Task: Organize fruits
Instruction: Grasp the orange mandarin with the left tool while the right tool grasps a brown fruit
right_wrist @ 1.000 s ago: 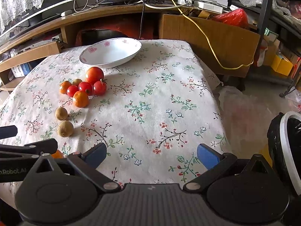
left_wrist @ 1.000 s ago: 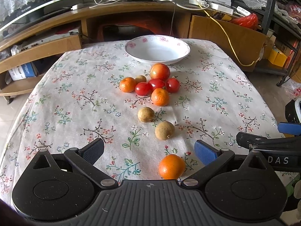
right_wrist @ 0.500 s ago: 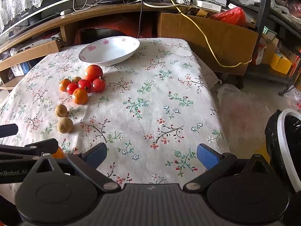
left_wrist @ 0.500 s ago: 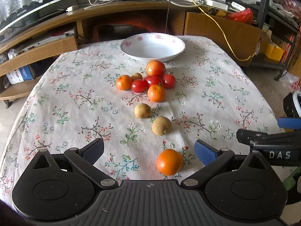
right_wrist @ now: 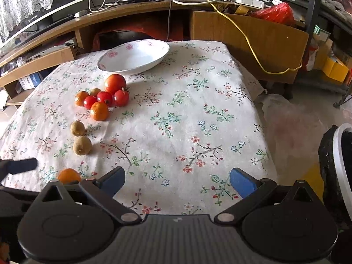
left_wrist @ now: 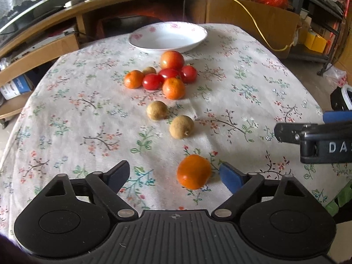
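A white floral bowl [left_wrist: 168,37] stands empty at the far side of the flowered tablecloth [left_wrist: 66,114]. In front of it lies a cluster of red tomatoes [left_wrist: 172,59], oranges [left_wrist: 173,88] and small brown fruits [left_wrist: 156,110]. A lone orange [left_wrist: 193,171] lies near the front edge, between my open left gripper's fingers [left_wrist: 176,176], close to the right pad [left_wrist: 231,179]. My right gripper [right_wrist: 177,181] is open and empty over the cloth's front right; the bowl [right_wrist: 134,56] and the lone orange [right_wrist: 68,175] show in its view.
A wooden desk [right_wrist: 132,22] with cables and a cardboard box [right_wrist: 253,41] stand behind the table. A black bin [right_wrist: 336,165] stands on the floor to the right. The right gripper's side shows in the left wrist view [left_wrist: 312,136].
My left gripper has moved forward and down, so the lone orange now sits between its fingers. The right gripper has edged forward. The fruits have not moved.
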A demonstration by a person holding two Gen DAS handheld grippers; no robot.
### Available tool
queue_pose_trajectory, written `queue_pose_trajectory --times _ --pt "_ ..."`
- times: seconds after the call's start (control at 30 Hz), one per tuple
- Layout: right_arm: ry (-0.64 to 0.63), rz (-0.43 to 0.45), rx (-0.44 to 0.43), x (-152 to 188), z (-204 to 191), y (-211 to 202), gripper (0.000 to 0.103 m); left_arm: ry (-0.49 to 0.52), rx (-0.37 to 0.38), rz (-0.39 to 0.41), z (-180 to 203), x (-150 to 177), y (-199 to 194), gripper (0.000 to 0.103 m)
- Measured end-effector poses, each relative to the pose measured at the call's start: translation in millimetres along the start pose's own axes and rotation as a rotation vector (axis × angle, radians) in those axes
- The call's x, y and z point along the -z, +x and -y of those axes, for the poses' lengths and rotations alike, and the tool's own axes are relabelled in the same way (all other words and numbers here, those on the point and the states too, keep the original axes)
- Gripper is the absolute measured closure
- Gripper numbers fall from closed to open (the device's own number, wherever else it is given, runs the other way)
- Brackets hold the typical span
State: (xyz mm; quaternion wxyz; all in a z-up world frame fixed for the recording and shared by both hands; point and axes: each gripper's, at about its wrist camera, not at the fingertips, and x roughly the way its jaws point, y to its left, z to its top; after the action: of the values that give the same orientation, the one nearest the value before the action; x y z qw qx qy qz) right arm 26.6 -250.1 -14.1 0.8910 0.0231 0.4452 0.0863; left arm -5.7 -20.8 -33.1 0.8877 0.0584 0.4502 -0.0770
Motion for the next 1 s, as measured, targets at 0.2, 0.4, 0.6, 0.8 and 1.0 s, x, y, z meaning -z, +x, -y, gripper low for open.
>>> queue_pose_trajectory --times 0.2,0.4,0.6,0.8,1.0 --pt "0.007 -0.003 -0.026 -1.3 1.5 1.3 0.001 -0.002 0.032 -0.017 2.1 0.9 8.6 0.031" --pt "0.004 -0.001 -0.043 -2.3 0.9 2.0 0.005 0.018 0.045 -0.009 4.8 1.6 7.2 0.042" --pt "-0.012 -0.004 -0.057 -2.0 -2.3 3.5 0.014 -0.005 0.086 -0.012 1.6 -0.1 6.0 0.059" --pt "-0.016 -0.019 -0.099 -7.0 -7.5 8.5 0.029 -0.03 0.091 -0.016 -4.0 -1.5 3.0 0.062" --pt "-0.099 -0.005 -0.141 -22.0 -31.2 16.3 0.031 -0.071 0.072 -0.008 -15.2 -4.7 2.1 0.061"
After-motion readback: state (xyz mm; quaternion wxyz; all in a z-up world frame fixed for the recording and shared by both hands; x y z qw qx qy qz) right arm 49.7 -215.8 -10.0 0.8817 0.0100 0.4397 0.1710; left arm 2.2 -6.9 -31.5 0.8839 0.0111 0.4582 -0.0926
